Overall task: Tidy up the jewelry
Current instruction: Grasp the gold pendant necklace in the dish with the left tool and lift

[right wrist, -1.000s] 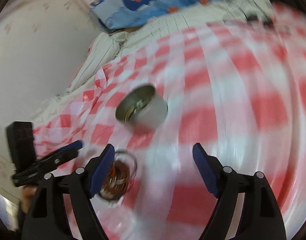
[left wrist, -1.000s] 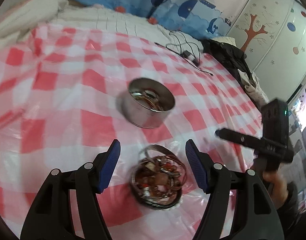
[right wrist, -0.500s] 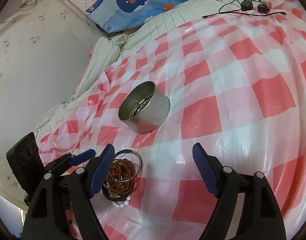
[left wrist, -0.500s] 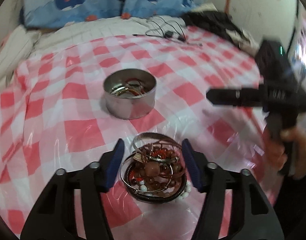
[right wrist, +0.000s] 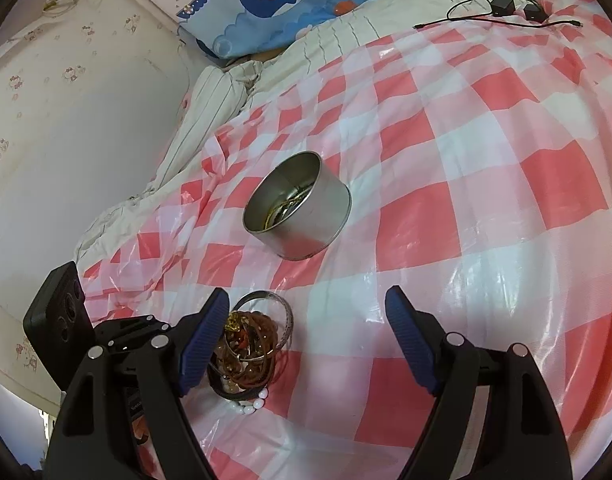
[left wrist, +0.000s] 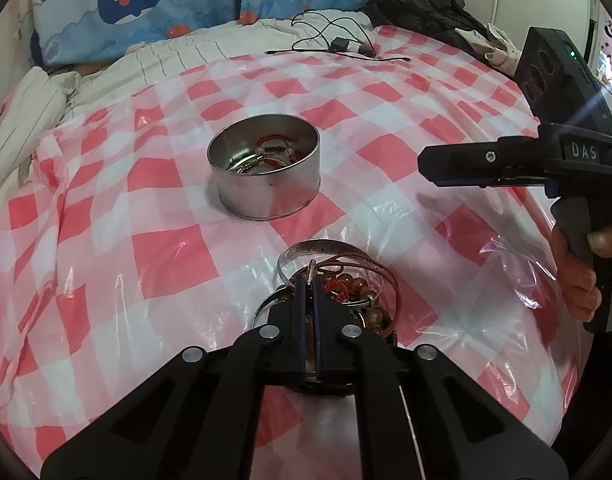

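A pile of bracelets, bangles and beads (left wrist: 346, 292) lies on the red-and-white checked cloth, also in the right wrist view (right wrist: 252, 350). A round silver tin (left wrist: 266, 172) with a few pieces inside stands beyond it, also in the right wrist view (right wrist: 298, 206). My left gripper (left wrist: 309, 280) is shut in the pile, its tips pinching a thin silver ring piece (left wrist: 312, 266). My right gripper (right wrist: 308, 320) is open and empty, just right of the pile; it shows from the side in the left wrist view (left wrist: 434, 164).
The checked plastic cloth (right wrist: 486, 160) covers a bed. A whale-print pillow (left wrist: 146, 12), black cables with adapters (left wrist: 338, 42) and dark clothing (left wrist: 422, 12) lie at the far edge. A white wall (right wrist: 66, 140) is on the left.
My left gripper has gone from open around the pile to shut in the jewelry. The right gripper has steadied, still open beside the pile.
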Tool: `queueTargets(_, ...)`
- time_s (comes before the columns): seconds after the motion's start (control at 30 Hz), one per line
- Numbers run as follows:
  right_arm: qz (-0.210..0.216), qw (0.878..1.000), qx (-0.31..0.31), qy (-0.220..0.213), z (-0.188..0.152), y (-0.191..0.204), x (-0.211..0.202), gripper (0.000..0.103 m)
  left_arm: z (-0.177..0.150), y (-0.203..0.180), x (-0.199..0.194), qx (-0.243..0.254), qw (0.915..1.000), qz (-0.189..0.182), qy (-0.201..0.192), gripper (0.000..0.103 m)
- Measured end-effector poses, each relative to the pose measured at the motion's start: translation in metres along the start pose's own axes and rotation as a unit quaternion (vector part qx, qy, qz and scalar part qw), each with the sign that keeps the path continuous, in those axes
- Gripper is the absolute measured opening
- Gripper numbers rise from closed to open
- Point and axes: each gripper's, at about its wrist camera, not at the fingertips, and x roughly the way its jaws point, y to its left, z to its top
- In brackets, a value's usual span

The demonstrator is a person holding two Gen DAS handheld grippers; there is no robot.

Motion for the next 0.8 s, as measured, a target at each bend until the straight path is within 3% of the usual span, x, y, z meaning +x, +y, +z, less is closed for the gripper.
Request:
queueTargets(0.17, 0.001, 1.000, -0.001, 0.001, 0.000, 0.001, 0.001, 0.077, 0.001, 0.002, 0.000, -0.007, 1.0000, 0.000, -0.003, 0.006)
queueTargets(0.2, 0.002, 1.000, -0.002, 0.002, -0.001, 0.001, 0.002, 0.077, 0.001, 0.003, 0.001, -0.009, 1.0000, 0.002, -0.002, 0.008)
queueTargets(0.27, 0.003, 1.000, -0.003, 0.004, -0.001, 0.002, 0.002, 0.077, 0.001, 0.003, 0.002, -0.012, 0.9999, 0.004, -0.004, 0.024)
queueTargets(0.33, 0.004, 1.000, -0.005, 0.006, -0.002, 0.003, 0.003, 0.077, 0.001, 0.004, 0.005, -0.015, 0.9999, 0.001, -0.004, 0.026)
queueTargets(0.4, 0.005, 1.000, -0.006, 0.007, -0.003, 0.004, 0.005, 0.077, 0.002, 0.002, 0.007, -0.010, 1.0000, 0.001, -0.002, 0.024)
queueTargets(0.43, 0.005, 1.000, -0.006, 0.008, -0.003, 0.004, 0.005, 0.077, 0.002, 0.000, 0.008, -0.006, 1.0000, -0.006, 0.003, 0.007)
queueTargets(0.53, 0.006, 1.000, -0.006, 0.009, -0.003, 0.003, 0.005, 0.077, 0.002, -0.004, 0.004, 0.002, 1.0000, -0.008, 0.001, 0.004)
queueTargets(0.7, 0.006, 1.000, -0.008, 0.009, -0.003, 0.003, 0.006, 0.077, 0.009, 0.022, -0.028, -0.067, 0.9927, -0.086, -0.051, 0.003)
queueTargets(0.8, 0.007, 1.000, -0.014, 0.014, -0.004, 0.006, 0.008, 0.077, 0.010, 0.040, -0.042, -0.100, 0.9866, -0.101, -0.078, 0.003)
